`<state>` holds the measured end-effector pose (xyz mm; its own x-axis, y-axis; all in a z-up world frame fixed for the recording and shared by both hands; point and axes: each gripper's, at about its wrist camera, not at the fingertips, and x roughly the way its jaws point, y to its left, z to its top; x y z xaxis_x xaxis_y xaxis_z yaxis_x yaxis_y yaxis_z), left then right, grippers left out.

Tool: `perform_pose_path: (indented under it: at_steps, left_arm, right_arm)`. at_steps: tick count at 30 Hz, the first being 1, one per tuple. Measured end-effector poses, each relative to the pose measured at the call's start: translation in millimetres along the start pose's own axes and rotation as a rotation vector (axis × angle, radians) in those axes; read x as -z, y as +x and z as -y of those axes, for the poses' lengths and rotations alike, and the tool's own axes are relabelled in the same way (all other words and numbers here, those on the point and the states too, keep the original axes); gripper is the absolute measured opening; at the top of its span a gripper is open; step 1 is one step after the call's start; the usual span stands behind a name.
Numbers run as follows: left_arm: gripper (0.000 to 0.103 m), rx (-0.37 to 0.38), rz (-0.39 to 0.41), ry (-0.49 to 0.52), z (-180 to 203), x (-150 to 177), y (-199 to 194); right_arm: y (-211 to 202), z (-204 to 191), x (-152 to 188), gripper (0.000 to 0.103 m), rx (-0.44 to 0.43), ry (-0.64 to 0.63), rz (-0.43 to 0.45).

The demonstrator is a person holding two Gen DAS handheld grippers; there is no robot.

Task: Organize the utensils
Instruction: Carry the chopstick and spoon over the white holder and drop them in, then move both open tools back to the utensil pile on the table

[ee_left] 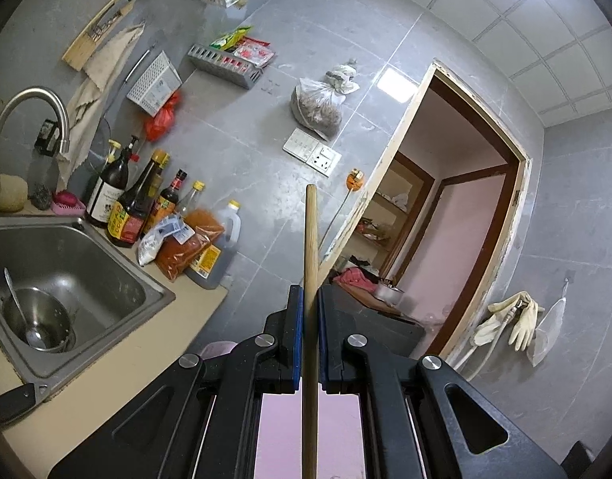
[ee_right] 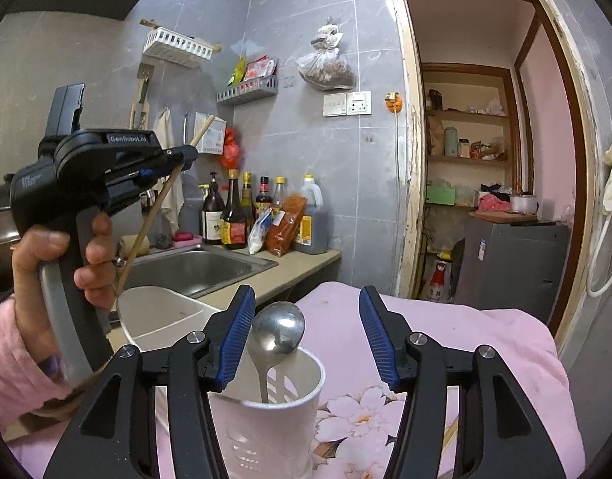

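My left gripper [ee_left: 310, 311] is shut on a thin wooden chopstick [ee_left: 310, 239] that runs straight out between its blue pads. In the right wrist view the same left gripper [ee_right: 186, 157] is held up at the left by a hand in a pink sleeve, with the chopstick [ee_right: 162, 195] slanting down toward a white tub [ee_right: 162, 315]. My right gripper [ee_right: 308, 293] stands open above a white utensil cup [ee_right: 280, 419]. A metal spoon [ee_right: 278, 331] stands in the cup, bowl up, between the jaws and nearer the left pad, with neither pad pressing on it.
The cup rests on a pink floral cloth [ee_right: 425, 359], where another chopstick tip [ee_right: 449, 435] shows. A steel sink [ee_left: 118, 275] holds a metal bowl and ladle [ee_left: 34, 319]. Sauce bottles [ee_right: 234, 215] line the counter. An open doorway [ee_right: 485, 139] is to the right.
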<state>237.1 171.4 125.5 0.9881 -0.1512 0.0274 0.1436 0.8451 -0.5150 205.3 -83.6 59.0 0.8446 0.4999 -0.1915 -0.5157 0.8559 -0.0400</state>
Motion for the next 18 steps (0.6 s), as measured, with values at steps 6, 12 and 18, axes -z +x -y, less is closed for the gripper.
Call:
perform_pose_path:
  at_steps: [6,12,18]
  left_arm:
    - [0.01,-0.013,-0.016,0.035,-1.6,11.1,-1.1]
    - [0.01,-0.015,-0.037,0.031,-7.0,17.6,-8.1]
    - [0.02,-0.025,-0.049,0.055,1.7,24.8,-25.1]
  right_arm:
    - [-1.0,-0.9,-0.3,0.053,-0.004,-0.002,0.005]
    - [-1.0,0.0,0.5,0.053,-0.005,0.004,0.004]
    - [-1.8,-0.1,-0.5,0.057,-0.001,0.004,0.009]
